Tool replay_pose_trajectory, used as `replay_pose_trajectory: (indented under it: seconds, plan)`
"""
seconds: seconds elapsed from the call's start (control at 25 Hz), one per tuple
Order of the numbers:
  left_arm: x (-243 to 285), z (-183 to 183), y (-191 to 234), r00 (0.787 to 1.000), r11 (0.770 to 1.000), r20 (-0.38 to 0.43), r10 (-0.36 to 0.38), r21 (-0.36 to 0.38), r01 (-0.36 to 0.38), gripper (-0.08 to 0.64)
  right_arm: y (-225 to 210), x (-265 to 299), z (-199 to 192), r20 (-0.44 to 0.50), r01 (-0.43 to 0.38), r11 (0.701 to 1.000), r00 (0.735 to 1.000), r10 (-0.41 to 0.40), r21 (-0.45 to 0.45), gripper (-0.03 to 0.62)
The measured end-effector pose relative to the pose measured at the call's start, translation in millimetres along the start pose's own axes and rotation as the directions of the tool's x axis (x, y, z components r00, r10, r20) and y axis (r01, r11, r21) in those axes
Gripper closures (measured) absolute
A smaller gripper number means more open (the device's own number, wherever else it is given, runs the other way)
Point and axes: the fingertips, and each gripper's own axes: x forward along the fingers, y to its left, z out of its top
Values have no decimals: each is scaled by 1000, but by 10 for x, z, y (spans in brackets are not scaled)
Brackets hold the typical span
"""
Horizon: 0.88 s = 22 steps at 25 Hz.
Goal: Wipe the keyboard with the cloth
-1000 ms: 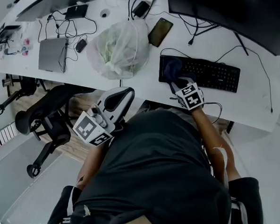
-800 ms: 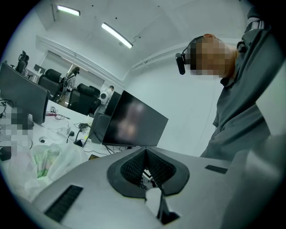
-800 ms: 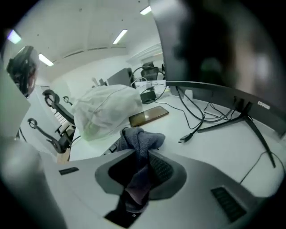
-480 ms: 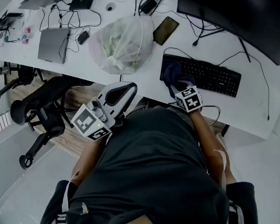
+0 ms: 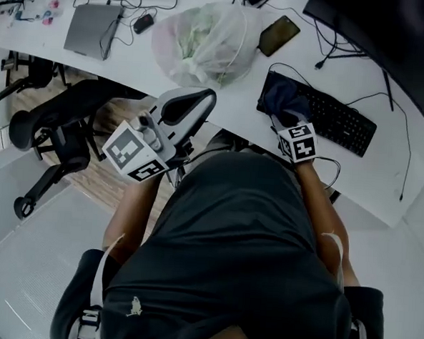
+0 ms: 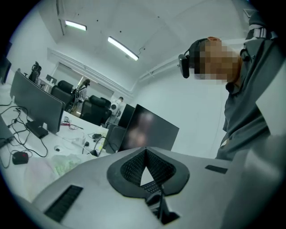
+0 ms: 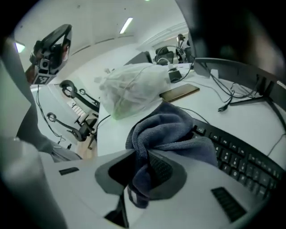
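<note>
The right tongs pinch a dark blue cloth. One fold is bunched between the pads, and the rest spills forward onto the left end of the keyboard, covering its first few columns of keys. The rest of the keyboard, out to its far right end, lies bare on the white tabletop. A filled plastic bag sits off the keyboard's left end, and a phone lies just behind that same corner. The left tongs are held well to the left of the keyboard, off the tabletop edge and tilted up toward the ceiling. Their pads are pressed together with nothing between them. The wiping step looks to be under way at the left end, with most of the keys not yet covered. The next move calls for drawing the cloth rightward along the key rows with light downward pressure, keeping the pinch firm so the fold does not slip out. Nothing braces the keyboard, so a heavy push could slide it or tug its cable. The idle left tongs could come in to steady its near edge.
</note>
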Motion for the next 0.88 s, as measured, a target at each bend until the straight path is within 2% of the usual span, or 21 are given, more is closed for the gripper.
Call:
replay_pose_trajectory:
  seconds: [0.08, 0.24, 0.28, 0.36, 0.44, 0.52, 0.6, 0.68, 0.72, 0.8, 0.88]
  plan:
    - [-107, 58, 206, 999, 999, 18, 40, 7, -40, 555, -80, 12, 143, 1, -4, 1000, 1000, 4, -25, 520]
    - [-273, 130, 504, 994, 996, 52, 92, 2, -92, 555, -652, 15, 811, 78, 110, 992, 991, -105, -64, 520]
    - [-301, 127, 536, 993, 995, 58, 99, 2, -99, 555, -704, 36, 839, 68, 117, 992, 991, -113, -48, 520]
    - [-353, 97, 573, 992, 994, 70, 110, -2, -110, 555, -572, 84, 646, 35, 95, 995, 995, -94, -26, 520]
    - [-407, 53, 609, 989, 993, 85, 120, -20, -119, 555, -253, 61, 329, 0, 62, 996, 998, -62, -60, 520]
    - [-474, 17, 661, 985, 990, 106, 137, -42, -133, 555, 31, 37, 113, -74, 0, 995, 997, -7, -97, 520]
    - [-549, -32, 730, 980, 986, 119, 161, -64, -155, 555, 100, 64, 158, -114, -42, 988, 993, 25, -146, 520]
    - [-587, -87, 801, 977, 982, 121, 178, -84, -169, 555, -119, 100, 470, -69, -5, 980, 998, -9, -197, 520]
    - [-592, -104, 826, 976, 981, 121, 181, -92, -171, 555, -280, 116, 657, -37, 30, 980, 999, -38, -198, 520]
    - [-587, -110, 847, 976, 981, 122, 181, -99, -169, 555, -553, 160, 889, -6, 82, 986, 997, -83, -142, 520]
    - [-567, -96, 848, 976, 982, 125, 176, -98, -164, 555, -570, 192, 812, -5, 87, 994, 996, -88, -62, 520]
